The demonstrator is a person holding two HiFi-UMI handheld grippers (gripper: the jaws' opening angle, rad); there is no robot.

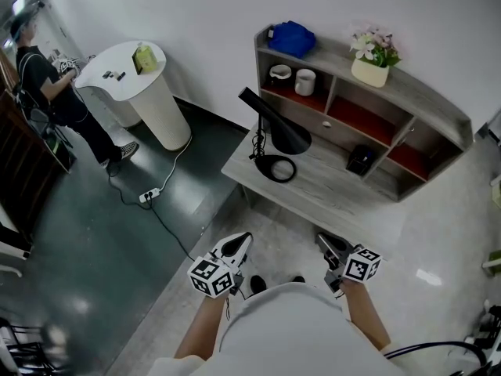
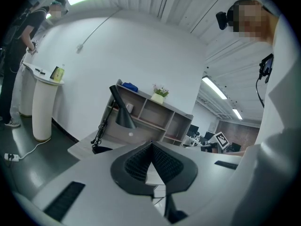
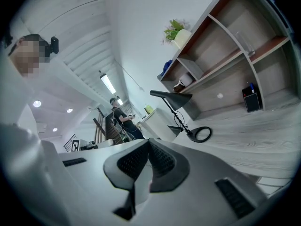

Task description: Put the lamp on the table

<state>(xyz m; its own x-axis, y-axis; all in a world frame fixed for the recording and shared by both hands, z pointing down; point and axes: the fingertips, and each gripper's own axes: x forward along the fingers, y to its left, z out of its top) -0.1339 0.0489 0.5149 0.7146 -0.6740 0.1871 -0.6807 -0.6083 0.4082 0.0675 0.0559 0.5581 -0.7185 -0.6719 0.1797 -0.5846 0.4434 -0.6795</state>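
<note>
The black lamp (image 1: 275,134) stands on the grey wooden table (image 1: 344,194), its ring-shaped base (image 1: 278,168) near the table's left end and its cone shade tilted over it. Both grippers hang close to my body, in front of the table and well short of the lamp. My left gripper (image 1: 241,240) is shut with nothing in it, and my right gripper (image 1: 327,242) is shut and empty too. The left gripper view shows the lamp (image 2: 123,113) far ahead past the closed jaws. In the right gripper view the lamp (image 3: 177,99) and its base (image 3: 201,134) lie beyond the closed jaws.
A shelf unit (image 1: 407,100) on the table's back holds a blue bag (image 1: 292,37), two cups (image 1: 291,77), a flower pot (image 1: 373,59) and a black box (image 1: 360,159). A white pedestal table (image 1: 141,92), a standing person (image 1: 47,84) and a power strip (image 1: 149,196) are at left.
</note>
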